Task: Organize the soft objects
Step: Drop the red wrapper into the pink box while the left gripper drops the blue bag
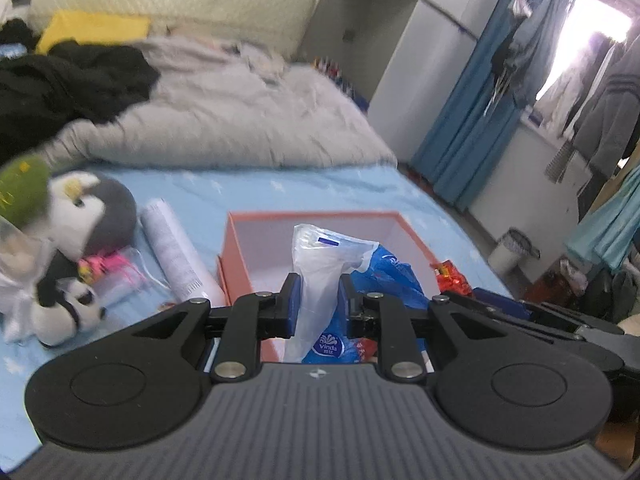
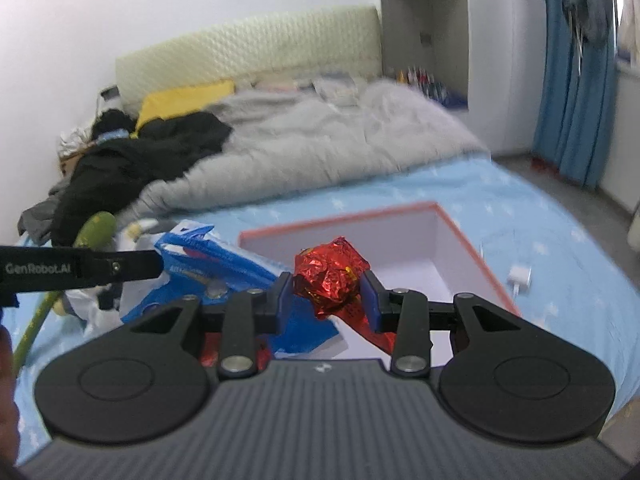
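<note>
two grippers show, each carrying one thing over one orange box (image 1: 240, 240) with a white inside that sits open on the light blue bed sheet (image 1: 280, 188). the left gripper (image 1: 318, 304) has its jaws narrowed on the whitish neck of a blue and white tissue pack (image 1: 320, 280), which hangs above the near part of the box. the right gripper (image 2: 328, 300) is partly closed, its pads pressing both sides of a crumpled red foil wrapper (image 2: 328, 276), held over the box's near left edge. to the left of the box lie one grey and white penguin plush (image 1: 88, 208), one smaller black and white plush (image 1: 68, 304) below it, one white paper roll (image 1: 176, 256) just beside the box wall, and a pink item in clear plastic (image 1: 108, 268) between the toys and the roll. a green plush (image 1: 24, 188) is cut off at the picture's left edge. farther back a grey duvet (image 1: 240, 120) covers the bed, with black clothes (image 1: 72, 80) and one yellow pillow (image 1: 96, 28) near the headboard. blue curtains (image 1: 472, 100) hang on the right. in the right wrist view a small white charger (image 2: 520, 274) lies on the sheet right of the box. the grippers hide the box's near wall, and the background is blurred.
</note>
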Demonstrator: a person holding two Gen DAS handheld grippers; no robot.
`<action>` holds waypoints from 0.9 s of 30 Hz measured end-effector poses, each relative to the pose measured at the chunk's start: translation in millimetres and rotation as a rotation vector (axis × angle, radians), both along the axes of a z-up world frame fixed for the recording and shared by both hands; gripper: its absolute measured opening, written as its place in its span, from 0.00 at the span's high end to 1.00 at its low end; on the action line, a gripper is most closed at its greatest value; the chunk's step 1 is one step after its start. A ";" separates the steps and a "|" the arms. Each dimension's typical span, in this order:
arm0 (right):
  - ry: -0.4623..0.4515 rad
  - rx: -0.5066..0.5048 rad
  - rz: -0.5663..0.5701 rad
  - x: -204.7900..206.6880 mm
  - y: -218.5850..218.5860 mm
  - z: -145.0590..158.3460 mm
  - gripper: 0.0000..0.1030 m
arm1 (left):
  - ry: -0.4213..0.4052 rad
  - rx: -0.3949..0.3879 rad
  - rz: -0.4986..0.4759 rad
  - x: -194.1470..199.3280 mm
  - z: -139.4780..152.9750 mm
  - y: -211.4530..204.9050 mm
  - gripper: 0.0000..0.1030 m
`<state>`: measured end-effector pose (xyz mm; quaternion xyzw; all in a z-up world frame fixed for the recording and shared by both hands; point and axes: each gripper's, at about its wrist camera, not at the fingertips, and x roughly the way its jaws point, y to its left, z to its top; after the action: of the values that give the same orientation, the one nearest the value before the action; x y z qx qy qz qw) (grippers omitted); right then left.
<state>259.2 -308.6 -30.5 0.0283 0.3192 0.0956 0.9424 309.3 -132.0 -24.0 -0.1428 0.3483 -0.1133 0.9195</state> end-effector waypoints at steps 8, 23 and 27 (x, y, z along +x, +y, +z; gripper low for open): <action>0.182 -0.017 -0.054 34.5 -30.1 -44.9 0.61 | 0.156 0.051 -0.087 54.7 -50.9 -40.7 0.77; 0.278 -0.029 -0.096 34.6 -58.9 -71.8 0.39 | 0.212 0.174 -0.190 60.8 -67.2 -72.4 0.52; 0.216 -0.018 -0.092 26.4 -57.3 -53.6 0.39 | 0.156 0.167 -0.189 49.2 -47.5 -65.8 0.52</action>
<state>285.6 -366.0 -84.1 0.0448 0.4180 0.0457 0.9062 358.5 -197.7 -71.5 -0.0408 0.4388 -0.1587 0.8835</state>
